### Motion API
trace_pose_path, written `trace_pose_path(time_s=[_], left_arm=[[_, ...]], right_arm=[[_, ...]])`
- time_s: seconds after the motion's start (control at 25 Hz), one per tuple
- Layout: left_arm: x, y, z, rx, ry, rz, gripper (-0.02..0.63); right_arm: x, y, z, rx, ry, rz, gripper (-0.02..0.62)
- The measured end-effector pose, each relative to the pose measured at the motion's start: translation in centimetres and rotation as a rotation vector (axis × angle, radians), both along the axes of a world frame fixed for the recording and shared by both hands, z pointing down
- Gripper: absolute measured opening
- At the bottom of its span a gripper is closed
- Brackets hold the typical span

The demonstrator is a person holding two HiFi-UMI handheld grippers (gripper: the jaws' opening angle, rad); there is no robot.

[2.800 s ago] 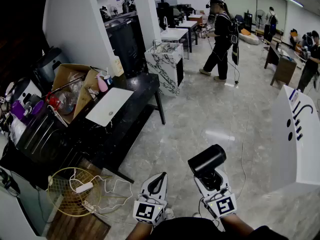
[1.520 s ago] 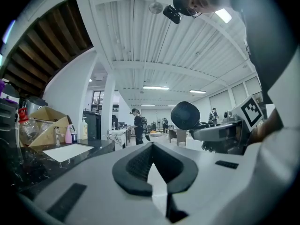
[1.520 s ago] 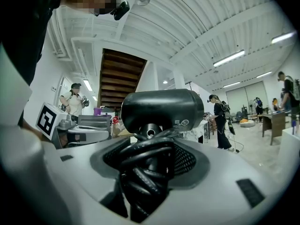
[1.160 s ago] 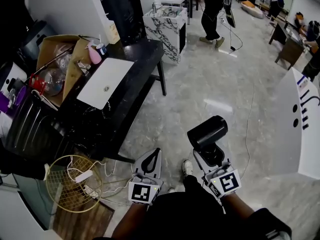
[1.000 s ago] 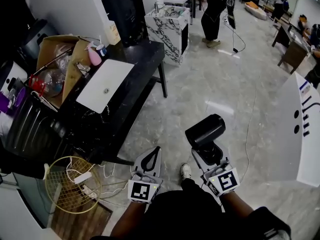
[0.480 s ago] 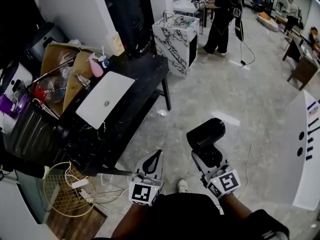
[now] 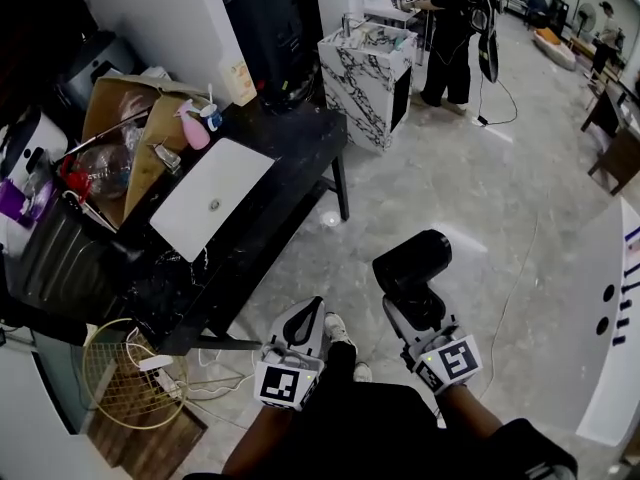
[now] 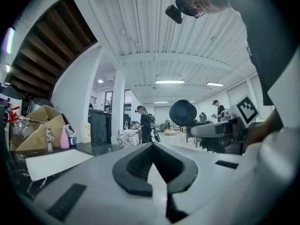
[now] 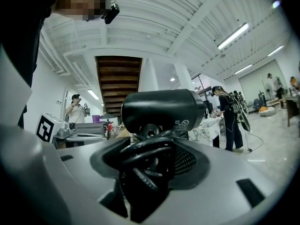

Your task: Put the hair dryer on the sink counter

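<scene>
1. Right gripper [image 7: 415, 308]: jaws clamped on the handle of the black hair dryer [image 7: 411, 262]. The dryer's coiled cord [image 9: 143, 165] is bunched between the jaws, and its barrel lies crosswise above them.
2. Hair dryer, location: held in the air over the pale marble-look floor [image 7: 450, 168], well apart from the tabletop, on its right in the head view.
3. Left gripper [image 7: 312, 318]: jaws pressed together with nothing between them, held just beside the right gripper.
4. Black tabletop [image 7: 290, 153]: carries a white rectangular sink basin [image 7: 212, 208].
5. Pink spray bottle [image 7: 192, 128]: upright on the tabletop behind the basin, next to an open cardboard box [image 7: 120, 98].
6. Marble-patterned cabinet [image 7: 365, 78]: stands past the tabletop's far end, with a standing person [image 7: 460, 28] just beyond it.
7. Wire basket [image 7: 125, 388]: on the floor by the tabletop's near end, with white cables lying across it.
</scene>
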State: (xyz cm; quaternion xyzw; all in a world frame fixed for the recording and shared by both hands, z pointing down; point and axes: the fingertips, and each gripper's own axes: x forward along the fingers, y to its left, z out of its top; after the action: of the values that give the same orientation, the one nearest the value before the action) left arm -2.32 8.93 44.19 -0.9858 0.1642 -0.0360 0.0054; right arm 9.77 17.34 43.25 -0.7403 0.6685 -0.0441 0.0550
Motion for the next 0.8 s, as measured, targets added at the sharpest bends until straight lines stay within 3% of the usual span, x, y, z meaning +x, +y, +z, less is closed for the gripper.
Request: trace_pose_path(time_s=[0.44, 0.8], left_arm=[[4.8, -8.8, 1.4, -0.045, 0.008, -0.036, -0.003], [9.7, -16.3, -0.3, -0.027, 0.03, -0.023, -0.003]], right_arm=[[4.0, -9.5, 1.0, -0.092, 0.015, -0.071, 0.253], [6.9, -18.6, 0.3, -0.081, 0.05, -0.169, 0.253]])
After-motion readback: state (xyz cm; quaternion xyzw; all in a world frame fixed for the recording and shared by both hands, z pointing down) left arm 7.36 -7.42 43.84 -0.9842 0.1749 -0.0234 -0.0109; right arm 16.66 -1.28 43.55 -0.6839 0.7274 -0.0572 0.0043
